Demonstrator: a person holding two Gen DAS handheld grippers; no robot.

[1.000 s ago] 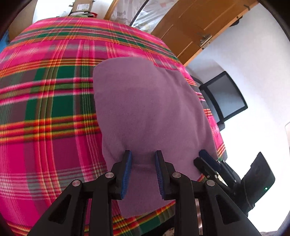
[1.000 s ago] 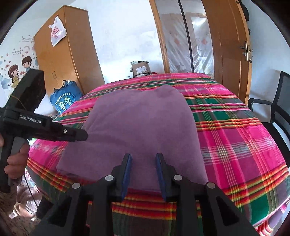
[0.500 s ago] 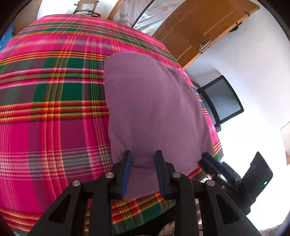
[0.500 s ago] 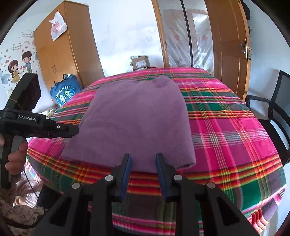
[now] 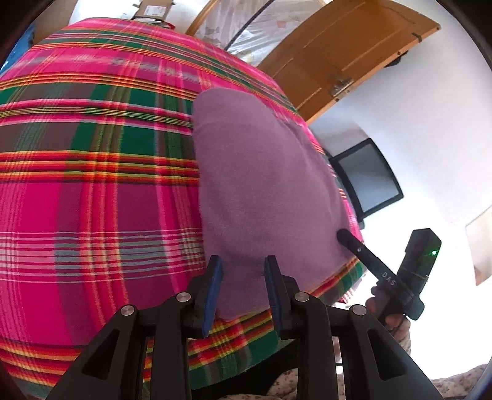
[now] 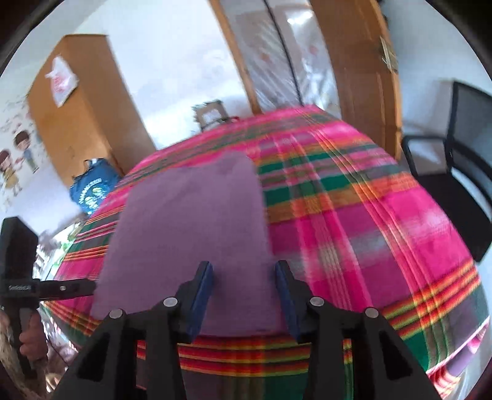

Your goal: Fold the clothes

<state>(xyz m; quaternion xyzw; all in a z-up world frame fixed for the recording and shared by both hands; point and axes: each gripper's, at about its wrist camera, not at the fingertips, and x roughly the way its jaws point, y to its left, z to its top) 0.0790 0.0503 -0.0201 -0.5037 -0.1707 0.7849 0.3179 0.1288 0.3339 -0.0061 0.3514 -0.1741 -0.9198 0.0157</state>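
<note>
A purple garment (image 5: 261, 172) lies flat and folded on the pink plaid bedspread (image 5: 92, 184), its near edge at the bed's front. My left gripper (image 5: 243, 261) hovers over the garment's near left corner. Its jaws are opening, with purple cloth showing between the blue pads but not pinched. In the blurred right wrist view my right gripper (image 6: 243, 264) stands over the near edge of the garment (image 6: 190, 221). Its jaws are opening wide and hold nothing. Each view shows the other gripper at the garment's side: the right gripper (image 5: 343, 237) and the left gripper (image 6: 90, 285).
A black office chair (image 6: 455, 160) stands right of the bed, beside a wooden door (image 5: 338, 52). A wooden wardrobe (image 6: 83, 107) and a blue bag (image 6: 92, 187) are at the far left. A cardboard box (image 5: 153, 6) sits beyond the far edge.
Both grippers drew back toward the bed's near edge. The right jaws spread much wider and that view rolled and blurred. The left jaws parted a little.
</note>
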